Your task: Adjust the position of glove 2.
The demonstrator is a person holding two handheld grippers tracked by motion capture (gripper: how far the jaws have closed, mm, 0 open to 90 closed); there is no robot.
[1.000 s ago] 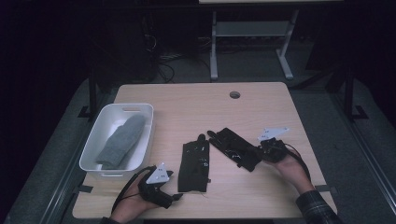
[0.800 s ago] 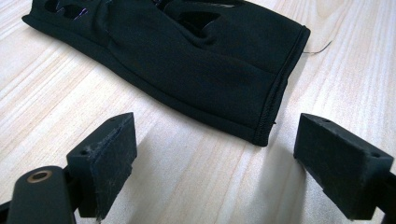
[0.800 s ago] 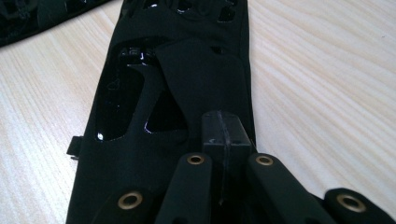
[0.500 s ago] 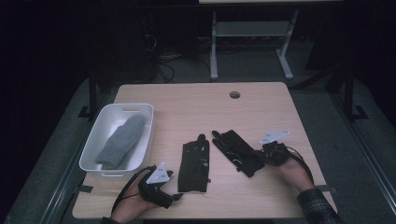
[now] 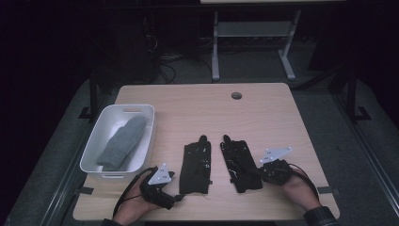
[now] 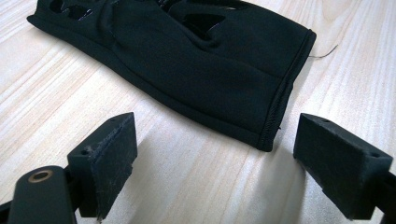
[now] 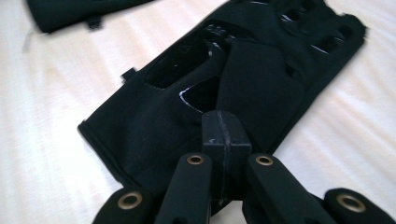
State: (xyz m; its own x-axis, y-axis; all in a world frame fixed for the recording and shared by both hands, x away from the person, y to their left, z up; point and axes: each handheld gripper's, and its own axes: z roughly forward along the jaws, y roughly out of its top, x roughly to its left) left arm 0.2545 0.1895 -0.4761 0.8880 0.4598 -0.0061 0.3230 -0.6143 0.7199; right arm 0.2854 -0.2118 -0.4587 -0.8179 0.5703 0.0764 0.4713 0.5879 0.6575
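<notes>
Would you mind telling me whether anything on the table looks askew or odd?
The right glove lies slightly slanted, cuff toward the table's right, beside the straighter left glove. A loose thread sticks out at the left glove's cuff. Otherwise nothing stands out.

The left gripper view cuts off the fingers of the glove ahead of its jaws. In the right gripper view, the other glove is blurred, its edge hidden beneath the closed jaws.
</notes>
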